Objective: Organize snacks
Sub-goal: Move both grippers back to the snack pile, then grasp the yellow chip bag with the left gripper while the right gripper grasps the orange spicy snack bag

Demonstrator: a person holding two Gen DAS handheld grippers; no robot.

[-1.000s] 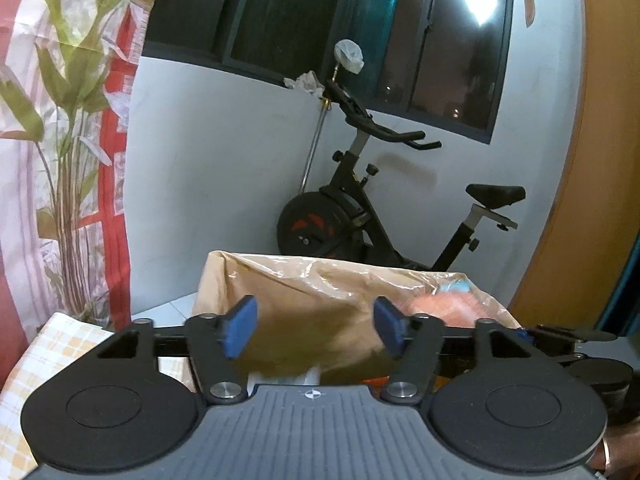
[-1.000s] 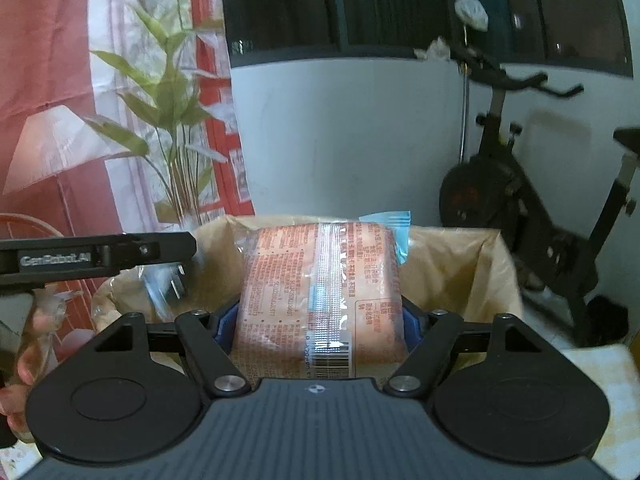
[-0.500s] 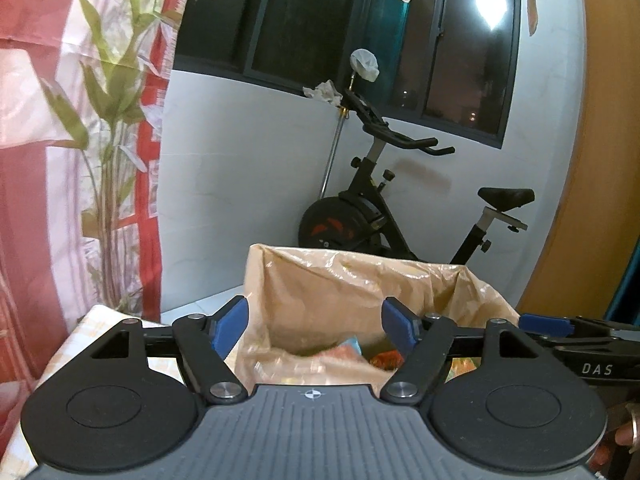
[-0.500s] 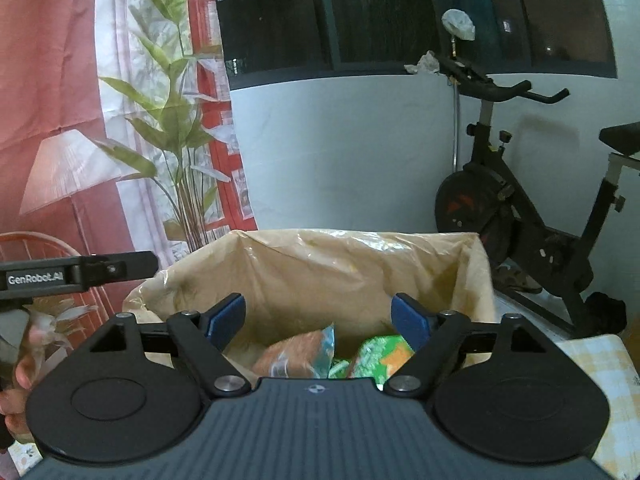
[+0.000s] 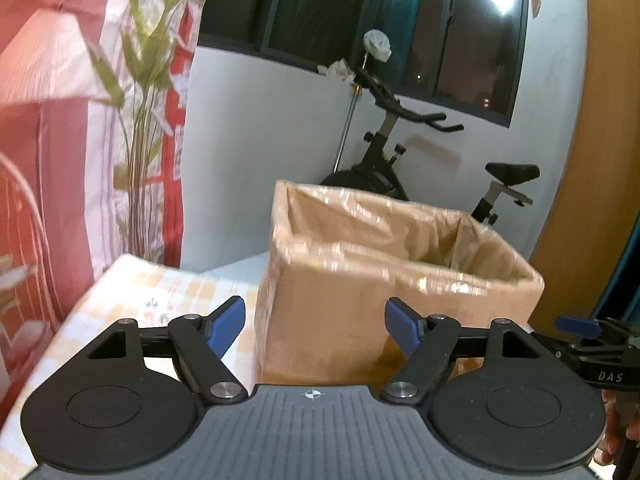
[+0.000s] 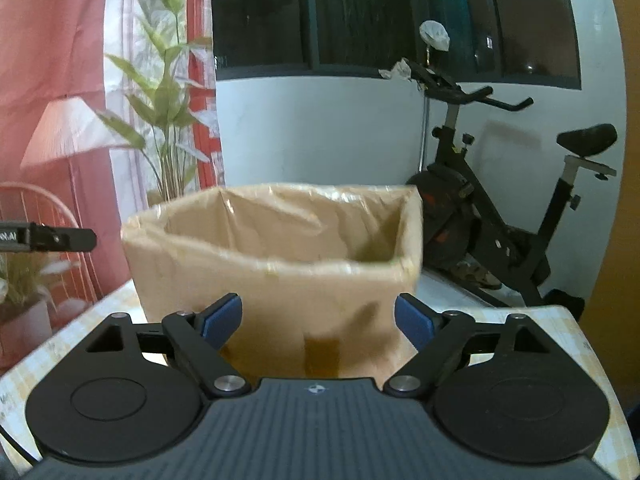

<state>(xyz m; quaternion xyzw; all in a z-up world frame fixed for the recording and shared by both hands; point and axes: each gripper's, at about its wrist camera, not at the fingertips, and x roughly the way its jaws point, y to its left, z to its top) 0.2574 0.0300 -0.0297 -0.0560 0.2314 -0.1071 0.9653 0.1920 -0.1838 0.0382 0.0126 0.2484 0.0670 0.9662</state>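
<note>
A brown cardboard box point(image 5: 360, 300) lined with clear plastic stands on the checked tablecloth point(image 5: 160, 292); it also shows in the right wrist view point(image 6: 280, 292). Its contents are hidden from both views. My left gripper point(image 5: 316, 322) is open and empty, held back in front of the box's near side. My right gripper point(image 6: 318, 318) is open and empty, also in front of the box. The right gripper's tip shows at the right edge of the left wrist view point(image 5: 580, 326); the left gripper's tip shows at the left of the right wrist view point(image 6: 60, 239).
An exercise bike point(image 6: 492, 216) stands behind the table against the white wall. A curtain with a leaf print point(image 5: 132, 100) hangs at the left. A wooden door point(image 5: 608, 120) is at the right.
The right gripper let go of the orange snack packet into the box and opened. Both grippers have drawn back and lowered, so the box interior has gone out of sight.
</note>
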